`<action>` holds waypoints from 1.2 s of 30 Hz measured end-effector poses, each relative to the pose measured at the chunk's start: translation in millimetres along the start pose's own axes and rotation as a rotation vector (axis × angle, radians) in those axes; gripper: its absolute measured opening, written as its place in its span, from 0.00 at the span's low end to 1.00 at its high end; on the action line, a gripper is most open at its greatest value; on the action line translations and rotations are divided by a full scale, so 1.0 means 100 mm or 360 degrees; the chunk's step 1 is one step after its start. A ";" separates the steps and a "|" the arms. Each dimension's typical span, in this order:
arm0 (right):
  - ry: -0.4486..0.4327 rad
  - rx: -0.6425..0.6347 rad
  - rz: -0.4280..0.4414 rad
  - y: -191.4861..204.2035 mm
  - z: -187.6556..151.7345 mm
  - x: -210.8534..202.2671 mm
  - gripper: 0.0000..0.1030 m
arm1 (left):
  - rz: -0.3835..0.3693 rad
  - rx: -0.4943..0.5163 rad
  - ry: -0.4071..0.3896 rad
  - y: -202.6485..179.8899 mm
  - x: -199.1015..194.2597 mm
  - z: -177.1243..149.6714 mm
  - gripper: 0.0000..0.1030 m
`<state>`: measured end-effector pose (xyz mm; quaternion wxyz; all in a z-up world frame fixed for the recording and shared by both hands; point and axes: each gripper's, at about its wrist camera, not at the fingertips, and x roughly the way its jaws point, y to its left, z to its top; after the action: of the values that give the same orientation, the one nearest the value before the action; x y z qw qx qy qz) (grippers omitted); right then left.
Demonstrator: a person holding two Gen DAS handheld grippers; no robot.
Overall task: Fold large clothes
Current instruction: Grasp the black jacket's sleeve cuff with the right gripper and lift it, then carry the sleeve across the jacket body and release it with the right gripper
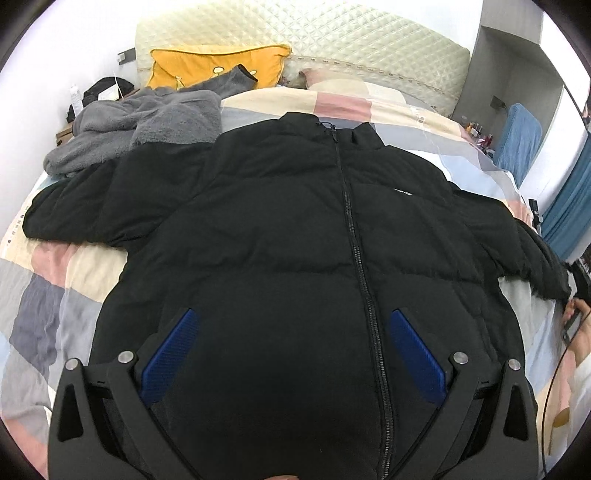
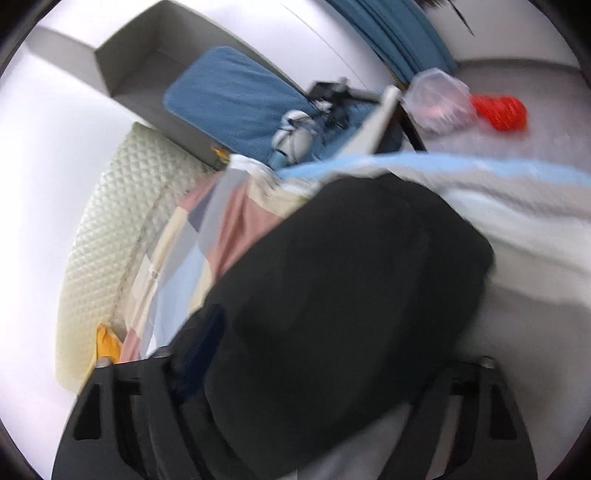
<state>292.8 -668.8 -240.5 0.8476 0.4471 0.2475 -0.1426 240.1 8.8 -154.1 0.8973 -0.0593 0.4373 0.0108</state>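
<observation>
A large black puffer jacket (image 1: 295, 229) lies front up on the bed, zipped, collar toward the headboard, both sleeves spread out sideways. My left gripper (image 1: 291, 328) is open over the jacket's lower front, its blue pads (image 1: 173, 354) apart either side of the fabric. In the blurred right wrist view, the jacket's sleeve (image 2: 343, 302) fills the space between the fingers of my right gripper (image 2: 317, 332); the right finger is hidden by the fabric, so I cannot tell whether it grips.
A patchwork quilt (image 1: 62, 280) covers the bed. A grey fleece garment (image 1: 147, 122) and yellow pillow (image 1: 214, 66) lie near the quilted headboard (image 1: 332, 40). A blue chair (image 2: 229, 96), blue curtain (image 2: 399, 29), and red object (image 2: 498, 110) stand beside the bed.
</observation>
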 end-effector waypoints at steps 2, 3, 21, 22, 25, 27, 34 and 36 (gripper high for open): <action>-0.0011 -0.0005 0.0018 0.01 0.07 0.12 0.64 | 0.0017 0.0011 -0.0011 0.02 0.01 0.00 1.00; -0.0026 -0.0033 -0.0001 0.03 0.09 0.15 0.63 | 0.0029 0.0015 -0.0012 0.03 0.02 0.00 1.00; -0.0176 -0.0580 -0.0282 1.29 0.60 -0.51 0.04 | 0.0278 0.0035 -0.0170 0.40 -0.15 0.02 1.00; -0.0199 -0.0629 -0.0284 1.45 0.60 -0.59 0.04 | 0.0307 0.0064 -0.0221 0.41 -0.24 0.03 1.00; -0.0273 -0.0750 -0.0210 1.98 0.52 -0.88 0.04 | 0.0335 0.0077 -0.0288 0.47 -0.41 0.05 1.00; -0.0317 -0.0860 -0.0142 2.41 0.37 -1.08 0.04 | 0.0327 0.0061 -0.0324 0.53 -0.50 0.03 1.00; -0.0339 -0.1172 0.0157 3.67 -0.49 -1.49 0.05 | 0.0301 0.0033 -0.0351 0.74 -0.65 -0.09 1.00; -0.0307 -0.1231 0.0251 3.98 -0.84 -1.52 0.06 | 0.0277 0.0035 -0.0345 0.78 -0.67 -0.12 1.00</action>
<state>325.2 -373.9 76.2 0.9810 0.0974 0.1672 -0.0148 183.7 86.9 -116.2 0.9356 -0.0097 0.3413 0.0901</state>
